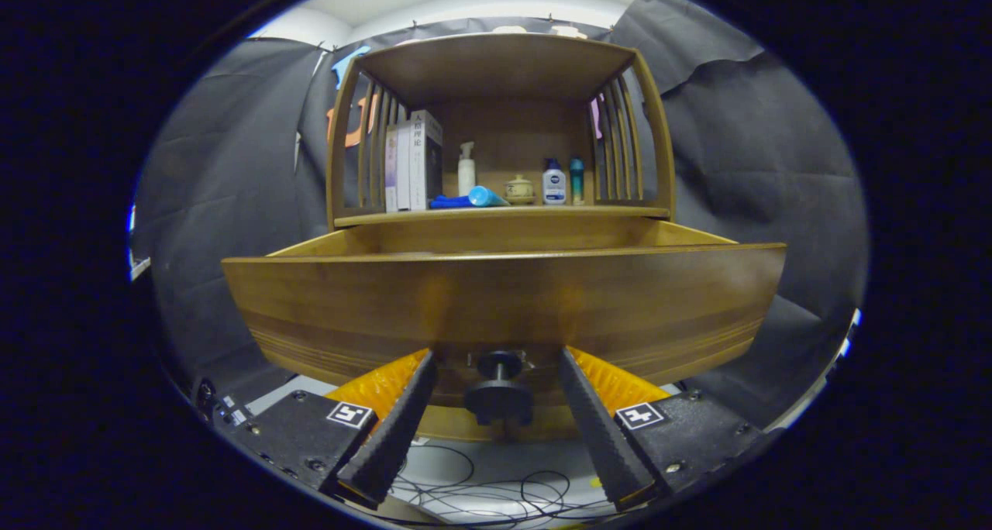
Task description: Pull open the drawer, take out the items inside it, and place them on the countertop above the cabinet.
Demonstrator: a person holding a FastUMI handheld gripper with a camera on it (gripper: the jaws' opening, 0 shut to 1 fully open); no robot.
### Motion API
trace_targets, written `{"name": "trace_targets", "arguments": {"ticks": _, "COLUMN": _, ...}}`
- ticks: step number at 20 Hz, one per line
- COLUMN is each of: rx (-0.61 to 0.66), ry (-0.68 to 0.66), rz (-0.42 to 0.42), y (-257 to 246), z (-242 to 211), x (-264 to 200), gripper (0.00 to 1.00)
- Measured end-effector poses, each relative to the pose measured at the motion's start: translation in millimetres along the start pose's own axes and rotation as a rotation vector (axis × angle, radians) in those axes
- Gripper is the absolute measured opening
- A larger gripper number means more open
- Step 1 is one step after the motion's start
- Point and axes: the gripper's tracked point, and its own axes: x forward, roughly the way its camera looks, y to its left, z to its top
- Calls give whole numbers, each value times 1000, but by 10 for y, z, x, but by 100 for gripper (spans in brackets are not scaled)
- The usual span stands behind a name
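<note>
The wooden drawer [504, 301] stands pulled out of the cabinet, its broad front panel right ahead of me. Its dark round knob [498, 397] sits between my fingers, with a gap on each side. My gripper [498, 359] is open, one finger [403, 414] left of the knob and the other on its right, both tips close to the drawer front. The drawer's inside is hidden behind the front panel from this low angle. Above it runs the countertop [620, 213], under a wooden shelf frame.
On the countertop stand books [413, 162], a white spray bottle [466, 170], a lying blue tube [474, 198], a small jar [519, 190], a white lotion bottle [553, 183] and a teal bottle [576, 180]. Loose cables [496, 487] lie on the floor below.
</note>
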Motion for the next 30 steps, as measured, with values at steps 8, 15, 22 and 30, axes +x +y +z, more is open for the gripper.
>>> {"name": "trace_targets", "arguments": {"ticks": 8, "rx": 2, "ry": -7, "rz": 17, "y": -25, "z": 51, "x": 180, "gripper": 99}}
{"name": "trace_targets", "arguments": {"ticks": 15, "rx": 1, "ry": -6, "rz": 8, "y": 0, "z": 153, "x": 419, "gripper": 99}}
{"name": "trace_targets", "arguments": {"ticks": 22, "rx": -30, "ry": 20, "rz": -3, "y": 9, "z": 301, "x": 819, "gripper": 99}}
{"name": "trace_targets", "arguments": {"ticks": 30, "rx": -44, "ry": 46, "rz": -14, "y": 40, "z": 409, "x": 1248, "gripper": 99}}
